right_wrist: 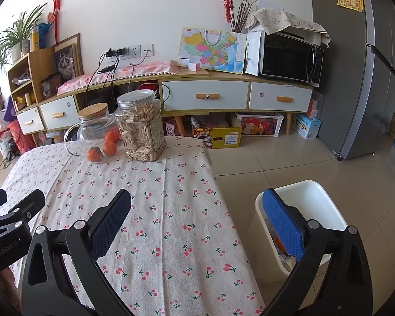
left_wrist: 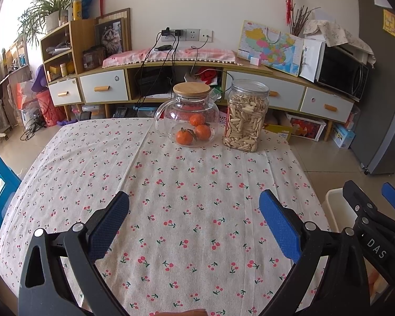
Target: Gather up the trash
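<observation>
On the cherry-print tablecloth [left_wrist: 171, 197]: one glass teapot [left_wrist: 188, 117] with a bamboo lid, holding three mandarin oranges [left_wrist: 184, 137]; one clear plastic jar of seeds [left_wrist: 246, 118]. Beside the table: one white trash bin [right_wrist: 302, 210]. Along the wall: one microwave [right_wrist: 289, 58], one map puzzle board [right_wrist: 213, 50], one grey refrigerator [right_wrist: 368, 79], four white drawers [right_wrist: 205, 97].

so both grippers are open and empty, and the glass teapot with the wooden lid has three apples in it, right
Not quite. The glass teapot with the wooden lid holds three tangerines, not apples; the left wrist view shows this. The left gripper and right gripper are open and empty.
</observation>
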Action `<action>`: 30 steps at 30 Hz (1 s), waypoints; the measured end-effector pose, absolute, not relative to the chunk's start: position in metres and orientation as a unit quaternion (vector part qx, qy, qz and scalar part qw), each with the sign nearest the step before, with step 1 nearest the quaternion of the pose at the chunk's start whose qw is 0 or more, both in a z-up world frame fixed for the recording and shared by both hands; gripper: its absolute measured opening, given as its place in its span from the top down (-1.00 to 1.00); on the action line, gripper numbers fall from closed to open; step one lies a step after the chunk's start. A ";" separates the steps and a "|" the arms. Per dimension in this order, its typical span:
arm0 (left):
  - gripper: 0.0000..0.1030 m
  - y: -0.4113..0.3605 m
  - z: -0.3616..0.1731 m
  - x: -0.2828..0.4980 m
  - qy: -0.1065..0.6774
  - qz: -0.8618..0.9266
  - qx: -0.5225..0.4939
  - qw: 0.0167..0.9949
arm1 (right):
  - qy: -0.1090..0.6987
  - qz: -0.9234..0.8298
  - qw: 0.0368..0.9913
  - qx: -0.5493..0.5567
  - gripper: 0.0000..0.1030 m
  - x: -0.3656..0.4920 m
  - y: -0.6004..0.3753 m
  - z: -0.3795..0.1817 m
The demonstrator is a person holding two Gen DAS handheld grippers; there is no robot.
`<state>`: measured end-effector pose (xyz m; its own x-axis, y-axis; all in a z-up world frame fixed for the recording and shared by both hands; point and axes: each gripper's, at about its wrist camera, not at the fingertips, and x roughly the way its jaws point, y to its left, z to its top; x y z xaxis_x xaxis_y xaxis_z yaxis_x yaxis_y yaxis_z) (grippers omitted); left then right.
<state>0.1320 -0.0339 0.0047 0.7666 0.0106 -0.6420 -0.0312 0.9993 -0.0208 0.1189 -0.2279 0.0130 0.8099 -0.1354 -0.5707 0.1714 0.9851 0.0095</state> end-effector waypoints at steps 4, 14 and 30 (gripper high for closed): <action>-0.87 -0.034 0.005 0.132 0.341 0.011 -0.015 0.940 | 0.297 -0.081 0.951 0.030 -0.86 0.120 -0.228 0.013; -0.87 -0.033 0.004 0.133 0.342 0.012 -0.016 0.939 | 0.299 -0.079 0.950 0.030 -0.86 0.119 -0.227 0.009; -0.80 -0.029 0.003 0.133 0.338 0.011 -0.022 0.941 | 0.303 -0.077 0.949 0.027 -0.86 0.119 -0.228 0.004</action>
